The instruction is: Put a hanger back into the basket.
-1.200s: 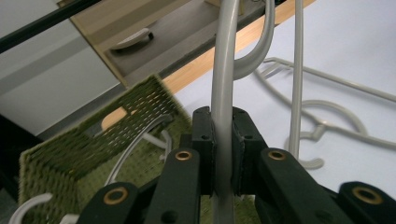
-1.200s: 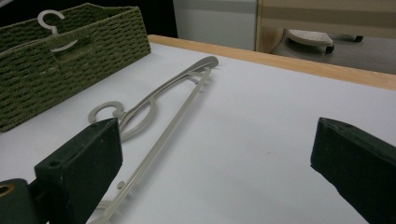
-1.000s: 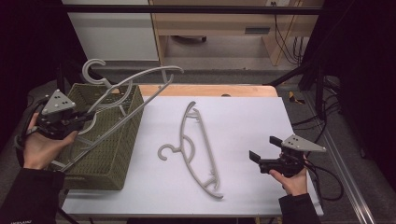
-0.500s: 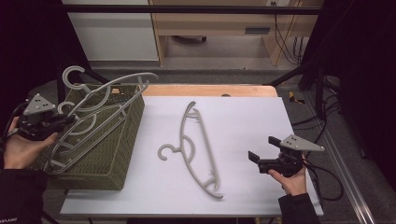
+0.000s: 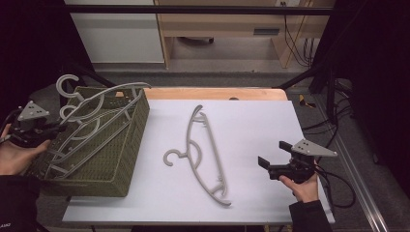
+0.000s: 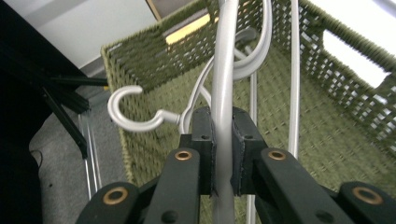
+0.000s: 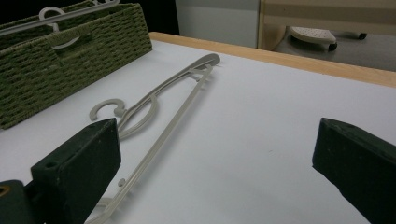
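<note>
In the left gripper view the held hanger (image 6: 225,70) runs off the frame's top edge; the basket (image 6: 154,60) perhaps hides its lower bar.

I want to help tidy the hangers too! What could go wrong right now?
The grey plastic hanger clamped in the left gripper sticks out over the rim of the green woven basket; its hook might snag the weave or tip the basket. The grip is on one thin bar, so it could swivel. The right gripper waits open beside the grey hanger on the table.
</note>
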### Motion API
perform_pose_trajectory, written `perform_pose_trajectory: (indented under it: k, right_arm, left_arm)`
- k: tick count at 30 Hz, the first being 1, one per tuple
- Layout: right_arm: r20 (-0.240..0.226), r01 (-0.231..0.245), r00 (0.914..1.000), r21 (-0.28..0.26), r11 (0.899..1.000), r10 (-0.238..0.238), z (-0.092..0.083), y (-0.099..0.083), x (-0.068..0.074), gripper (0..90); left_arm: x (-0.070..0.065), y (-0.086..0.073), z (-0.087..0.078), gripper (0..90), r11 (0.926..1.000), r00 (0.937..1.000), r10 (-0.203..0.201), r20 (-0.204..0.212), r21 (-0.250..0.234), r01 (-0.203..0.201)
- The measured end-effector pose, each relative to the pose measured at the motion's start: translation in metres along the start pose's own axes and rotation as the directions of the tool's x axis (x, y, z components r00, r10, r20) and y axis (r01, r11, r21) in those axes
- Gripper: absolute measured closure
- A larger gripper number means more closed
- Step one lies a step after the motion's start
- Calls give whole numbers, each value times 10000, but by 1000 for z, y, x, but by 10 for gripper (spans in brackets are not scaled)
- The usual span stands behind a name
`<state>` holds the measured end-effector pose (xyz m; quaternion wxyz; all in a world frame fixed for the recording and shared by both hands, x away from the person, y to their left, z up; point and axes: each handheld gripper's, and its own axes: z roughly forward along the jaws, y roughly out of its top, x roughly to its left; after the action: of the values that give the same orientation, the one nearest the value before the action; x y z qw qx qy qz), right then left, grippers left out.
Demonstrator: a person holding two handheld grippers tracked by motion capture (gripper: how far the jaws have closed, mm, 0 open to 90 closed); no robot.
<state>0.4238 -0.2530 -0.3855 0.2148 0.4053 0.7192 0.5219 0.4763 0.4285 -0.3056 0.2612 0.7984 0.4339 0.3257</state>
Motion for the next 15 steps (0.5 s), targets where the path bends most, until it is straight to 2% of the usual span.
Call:
perform_pose_trajectory:
  k: [4, 11, 15]
  right_arm:
    - [-19, 36, 10000, 22, 10000, -36, -1, 0, -1, 12]
    - [8, -5, 10000, 32, 10000, 5, 0, 0, 0, 12]
    - [21, -32, 10000, 3, 10000, 32, -1, 0, 0, 12]
  left_arm:
    - [6, -9, 1, 818, 9998, 9998, -201, -55, 73, 201]
    - [11, -18, 1, 818, 9993, 9995, -291, -149, 221, 294]
    - [13, -23, 6, 818, 9982, 9992, -256, -308, 537, 272]
